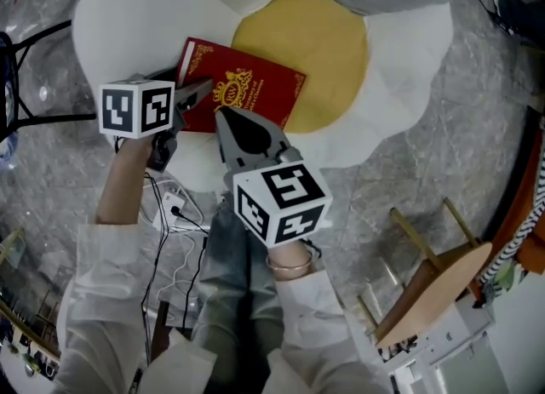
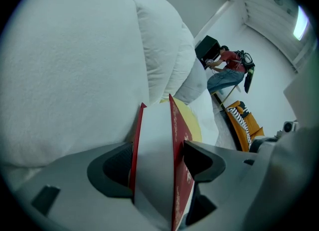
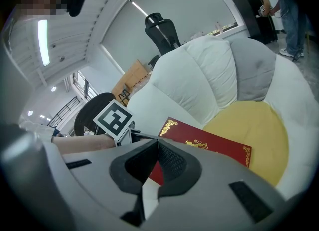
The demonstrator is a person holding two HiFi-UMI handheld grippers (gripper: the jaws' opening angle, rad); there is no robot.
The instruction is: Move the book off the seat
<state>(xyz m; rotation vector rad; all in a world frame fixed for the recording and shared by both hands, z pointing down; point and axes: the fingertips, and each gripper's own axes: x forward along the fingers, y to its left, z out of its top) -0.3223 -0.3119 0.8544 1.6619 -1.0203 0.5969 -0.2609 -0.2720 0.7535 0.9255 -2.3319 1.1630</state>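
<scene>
**Inspector:** Where is the book (image 1: 247, 86)?

**Assessor:** It lies on the seat (image 1: 128, 18), across the left white petal and the edge of the yellow centre (image 1: 315, 52). As far as I can judge, it is not yet lifted.

**Inspector:** And the grippers?

**Assessor:** The left gripper (image 1: 200, 93) is clamped on the book's near-left corner. Its own view shows both pads against the red covers, with the page block between them. The right gripper (image 1: 223, 120) hangs just on the near side of the book, jaws closed together on nothing.

**Inspector:** Which step is in hand?

**Assessor:** In my judgement the grasp is made and the lift is pending. The next move calls for raising that corner and carrying the book clear of the seat's rim. A one-corner hold may let the book sag or swing, so a firm grip is advised.
</scene>
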